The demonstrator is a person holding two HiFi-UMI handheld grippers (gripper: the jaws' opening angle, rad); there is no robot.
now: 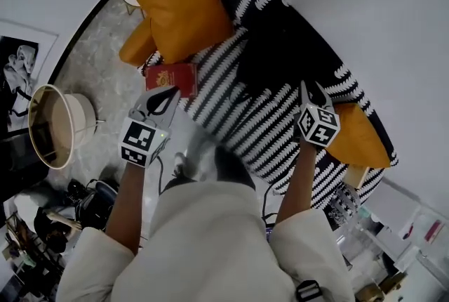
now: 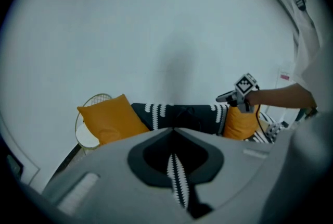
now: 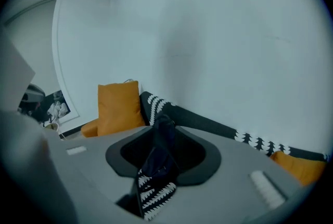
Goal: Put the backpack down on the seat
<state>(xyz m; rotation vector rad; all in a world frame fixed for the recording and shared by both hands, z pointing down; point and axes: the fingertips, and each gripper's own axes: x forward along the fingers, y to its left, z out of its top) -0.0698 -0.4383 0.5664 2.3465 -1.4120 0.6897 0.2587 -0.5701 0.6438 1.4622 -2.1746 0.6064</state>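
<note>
Backpack (image 3: 157,163) on seat (image 1: 231,107) between cushions (image 1: 179,2), loose within wide-apart right gripper (image 1: 313,88); left gripper (image 1: 173,91) closed, empty.

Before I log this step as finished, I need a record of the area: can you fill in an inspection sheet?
Surface: sofa with a black-and-white patterned cover.
Job's things: black backpack on the sofa, against the backrest.
Clutter: red book on the seat; orange cushions at both ends.
Grippers: left gripper jaws together, nothing held; right gripper jaws apart over the backpack, with dark fabric showing between them.
Cables: thin dark cable below the left gripper.
Surroundings: white wall; round beige container and framed picture on the floor.
</note>
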